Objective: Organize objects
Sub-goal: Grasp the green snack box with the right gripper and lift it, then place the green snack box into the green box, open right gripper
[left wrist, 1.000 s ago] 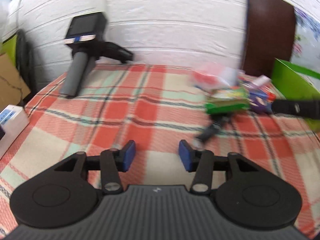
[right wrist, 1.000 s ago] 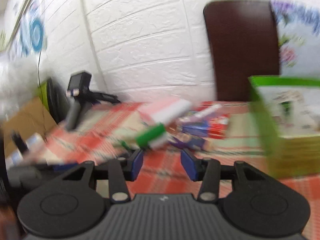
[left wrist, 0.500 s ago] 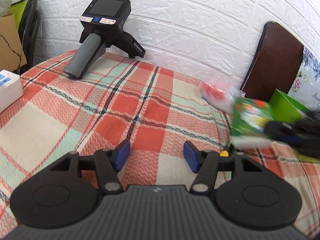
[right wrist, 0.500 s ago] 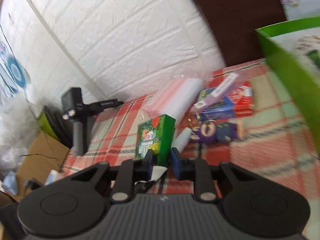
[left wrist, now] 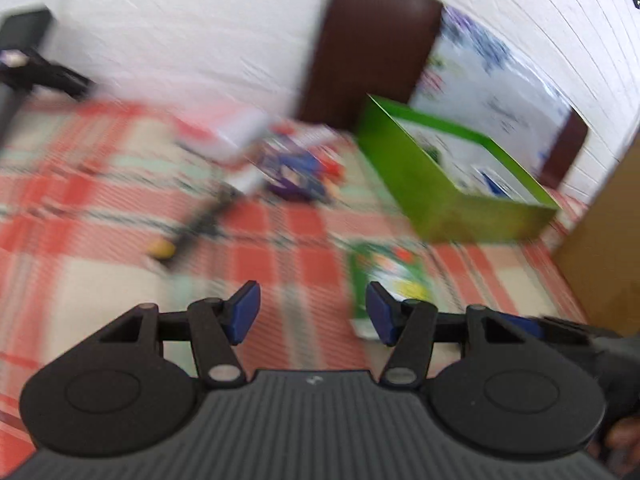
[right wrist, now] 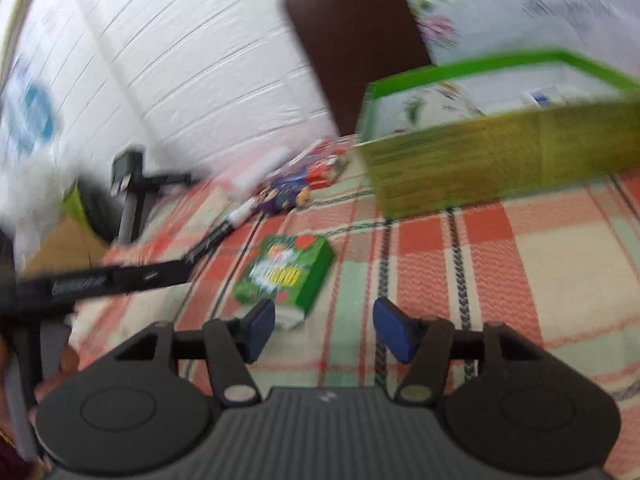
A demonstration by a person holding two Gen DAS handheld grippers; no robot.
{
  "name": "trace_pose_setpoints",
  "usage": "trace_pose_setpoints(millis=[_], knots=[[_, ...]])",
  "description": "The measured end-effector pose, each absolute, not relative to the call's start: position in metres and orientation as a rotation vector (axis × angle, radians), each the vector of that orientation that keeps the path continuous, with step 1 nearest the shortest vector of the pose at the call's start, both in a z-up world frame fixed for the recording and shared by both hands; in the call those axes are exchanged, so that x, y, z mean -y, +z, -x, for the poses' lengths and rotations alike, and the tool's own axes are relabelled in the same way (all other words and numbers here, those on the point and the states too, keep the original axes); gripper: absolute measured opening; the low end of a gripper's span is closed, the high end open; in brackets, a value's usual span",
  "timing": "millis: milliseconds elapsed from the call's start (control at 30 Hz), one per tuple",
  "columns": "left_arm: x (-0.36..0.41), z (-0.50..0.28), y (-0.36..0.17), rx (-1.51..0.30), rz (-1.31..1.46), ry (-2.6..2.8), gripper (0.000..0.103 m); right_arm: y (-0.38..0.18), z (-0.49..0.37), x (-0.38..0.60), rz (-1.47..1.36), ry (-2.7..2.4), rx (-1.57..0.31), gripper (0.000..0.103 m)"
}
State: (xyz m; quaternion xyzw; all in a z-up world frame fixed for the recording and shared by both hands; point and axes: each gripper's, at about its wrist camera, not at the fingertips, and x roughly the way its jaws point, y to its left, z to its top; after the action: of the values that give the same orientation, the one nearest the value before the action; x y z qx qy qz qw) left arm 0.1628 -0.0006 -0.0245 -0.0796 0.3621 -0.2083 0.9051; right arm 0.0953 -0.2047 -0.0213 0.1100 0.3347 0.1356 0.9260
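Right tongs [right wrist: 324, 330] have just been opening and now stand spread and empty over the green packet [right wrist: 286, 272] lying on the plaid counter [right wrist: 520, 280], left tongs [left wrist: 312, 312] spread too, so next I probably lift it into the green box [right wrist: 500, 160].

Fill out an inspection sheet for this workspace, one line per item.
Surface: plaid cloth, red, cream and green, covers the table.
Job's things: small green carton lies flat on the cloth, outside the green box, which stands open.
Clutter: black marker, purple toy and red-and-blue packets heaped near the wall; blurred.
Grippers: right gripper open, jaws have just been opening, nothing between them; left gripper open and empty.
Cables: nothing seen.
Surroundings: white brick-pattern wall, dark brown chair back, handheld camera rig at the far left.
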Motion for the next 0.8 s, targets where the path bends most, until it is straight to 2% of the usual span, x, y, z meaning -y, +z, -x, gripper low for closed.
trace_pose_setpoints(millis=[100, 233, 267, 300, 400, 467, 633, 800], knots=[[0.016, -0.171, -0.031, -0.792, 0.181, -0.436, 0.061, -0.02, -0.095, 0.175, -0.041, 0.308, -0.661, 0.063], [0.025, -0.19, -0.041, -0.846, 0.237, -0.467, 0.059, -0.032, -0.118, 0.152, 0.083, 0.311, -0.689, 0.062], [0.028, -0.192, -0.041, -0.835, 0.223, -0.472, 0.049, -0.036, -0.122, 0.148, 0.094, 0.315, -0.68, 0.06], [0.032, -0.195, -0.04, -0.846, 0.209, -0.491, 0.037, -0.036, -0.124, 0.145, 0.11, 0.323, -0.664, 0.051], [0.034, -0.195, -0.032, -0.841, 0.208, -0.482, 0.036, -0.032, -0.126, 0.148, 0.092, 0.281, -0.656, 0.041], [0.033, -0.19, -0.02, -0.799, 0.227, -0.515, 0.035, -0.023, -0.118, 0.156, 0.062, 0.264, -0.61, 0.038], [0.066, -0.196, 0.021, -0.685, 0.221, -0.606, 0.035, 0.009, -0.103, 0.175, 0.131, 0.14, -0.417, 0.038], [0.129, -0.224, 0.039, -0.656, 0.188, -0.695, 0.035, 0.023, -0.121, 0.229, 0.11, 0.008, -0.382, 0.038]])
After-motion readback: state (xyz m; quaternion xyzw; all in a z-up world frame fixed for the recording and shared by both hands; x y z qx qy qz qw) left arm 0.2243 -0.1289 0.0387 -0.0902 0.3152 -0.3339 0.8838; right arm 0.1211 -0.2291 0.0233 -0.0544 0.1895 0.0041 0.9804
